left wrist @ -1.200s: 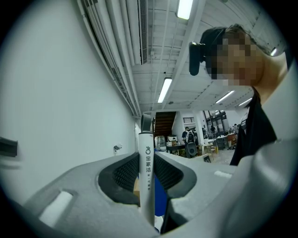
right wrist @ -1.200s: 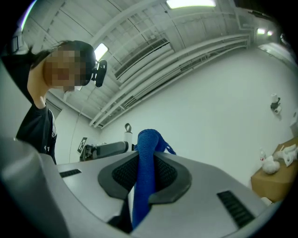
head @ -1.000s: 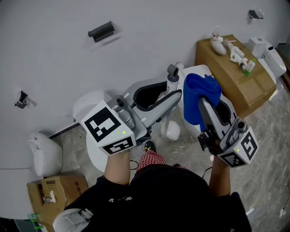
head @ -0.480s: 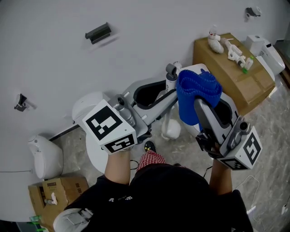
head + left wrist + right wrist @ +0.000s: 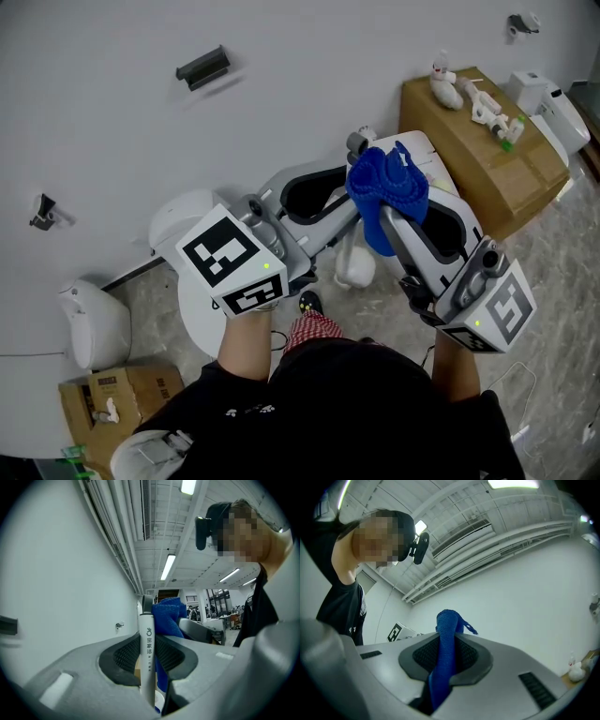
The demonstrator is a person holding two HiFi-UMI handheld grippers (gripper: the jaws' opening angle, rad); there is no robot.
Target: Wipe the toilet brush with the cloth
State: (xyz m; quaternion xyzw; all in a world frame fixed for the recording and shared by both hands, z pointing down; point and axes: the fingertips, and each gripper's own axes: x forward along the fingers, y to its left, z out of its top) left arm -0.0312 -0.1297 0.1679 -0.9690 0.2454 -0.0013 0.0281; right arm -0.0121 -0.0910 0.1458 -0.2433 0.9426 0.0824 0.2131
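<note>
Right tongs (image 5: 446,654): both jaws pressed on blue cloth (image 5: 448,634), black ribbed pads touching it on either side. Cloth stands upright between pads, bunched top poking above jaw tips, loose corner flicking right; lower part hangs down into gap. Black-and-white marker cube (image 5: 395,632) peeks over left jaw. Person (image 5: 344,597) in black top at upper left, head camera (image 5: 419,548) on. White wall (image 5: 534,588) behind; ceiling air-conditioner (image 5: 461,538), lit ceiling light (image 5: 511,483).

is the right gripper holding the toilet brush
No, the right gripper grips the blue cloth; the left gripper holds the brush handle.
</note>
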